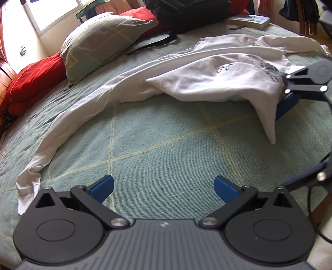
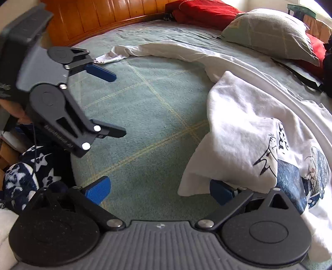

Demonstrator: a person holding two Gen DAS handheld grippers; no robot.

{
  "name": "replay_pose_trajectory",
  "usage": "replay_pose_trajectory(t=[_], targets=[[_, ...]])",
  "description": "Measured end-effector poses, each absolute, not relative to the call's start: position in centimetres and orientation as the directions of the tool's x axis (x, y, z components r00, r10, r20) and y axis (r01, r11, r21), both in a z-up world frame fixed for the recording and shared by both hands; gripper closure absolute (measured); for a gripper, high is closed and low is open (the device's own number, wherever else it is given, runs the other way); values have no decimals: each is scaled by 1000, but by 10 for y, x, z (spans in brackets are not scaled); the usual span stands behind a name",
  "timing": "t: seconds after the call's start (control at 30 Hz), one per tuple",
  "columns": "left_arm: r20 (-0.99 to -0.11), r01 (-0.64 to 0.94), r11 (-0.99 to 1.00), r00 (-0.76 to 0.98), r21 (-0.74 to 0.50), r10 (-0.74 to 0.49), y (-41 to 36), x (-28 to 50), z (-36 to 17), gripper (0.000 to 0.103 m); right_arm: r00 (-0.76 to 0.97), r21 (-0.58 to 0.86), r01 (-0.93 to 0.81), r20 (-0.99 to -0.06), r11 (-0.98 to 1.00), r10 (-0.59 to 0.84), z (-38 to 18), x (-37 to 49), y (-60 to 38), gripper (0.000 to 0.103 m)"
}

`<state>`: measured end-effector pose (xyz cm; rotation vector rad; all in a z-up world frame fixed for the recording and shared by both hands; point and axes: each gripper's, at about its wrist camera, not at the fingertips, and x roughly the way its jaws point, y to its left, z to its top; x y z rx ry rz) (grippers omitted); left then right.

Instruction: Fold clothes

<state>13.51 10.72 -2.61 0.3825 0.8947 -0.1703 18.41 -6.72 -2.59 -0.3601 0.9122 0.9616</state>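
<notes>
Left gripper: jaws spread wide, nothing between the blue pads, only bare green bedspread below and ahead. Confirmed in the right wrist view, where the same tool hangs over the bed with both fingers well apart and clear of cloth.

Right gripper: jaws also wide in its own view. Left pad is over bare bedspread; right pad is tucked under a raised fold of the white T-shirt, cloth draped across the finger and linkage. The cloth is resting on one finger, not pinched between two. In the left wrist view that fold stands up like a tent at the right gripper's tip, with a corner hanging down to a point.

T-shirt position: crumpled, printed side partly up, bunched toward the right gripper. Not flat, not a tidy folded stack. A long strip of it runs away leftward in an arc, ending in a loose heap just beside the left gripper's left side.

Key relation: long axis runs roughly from the right gripper's fold across to the end near the left gripper. Each tool is nearest one end; the bulk is on the right.

Beyond: grey-green pillow, red cushions, black bag, book.
</notes>
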Motion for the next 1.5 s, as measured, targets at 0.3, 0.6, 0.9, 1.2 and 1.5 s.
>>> replay_pose_trajectory(t=[0.3, 0.6, 0.9, 1.2, 1.5], targets=[[-753, 243, 948, 659, 206, -5, 105, 123, -22, 1, 293, 98, -799, -799, 593, 526, -33, 196, -65, 0], [-723, 155, 981, 691, 121, -20, 110, 114, -17, 1, 428, 37, -749, -735, 661, 526, -7, 232, -79, 0], [-728, 112, 988, 686, 103, -1, 114, 117, -21, 1, 521, -31, -663, -737, 748, 431, -8, 305, -84, 0], [-734, 100, 990, 679, 97, 4, 116, 122, -24, 1, 607, -48, -480, -739, 876, 292, -3, 380, -116, 0], [-739, 130, 988, 674, 86, -25, 105, 125, -29, 1, 668, -50, -428, -690, 902, 279, 28, 356, -176, 0]])
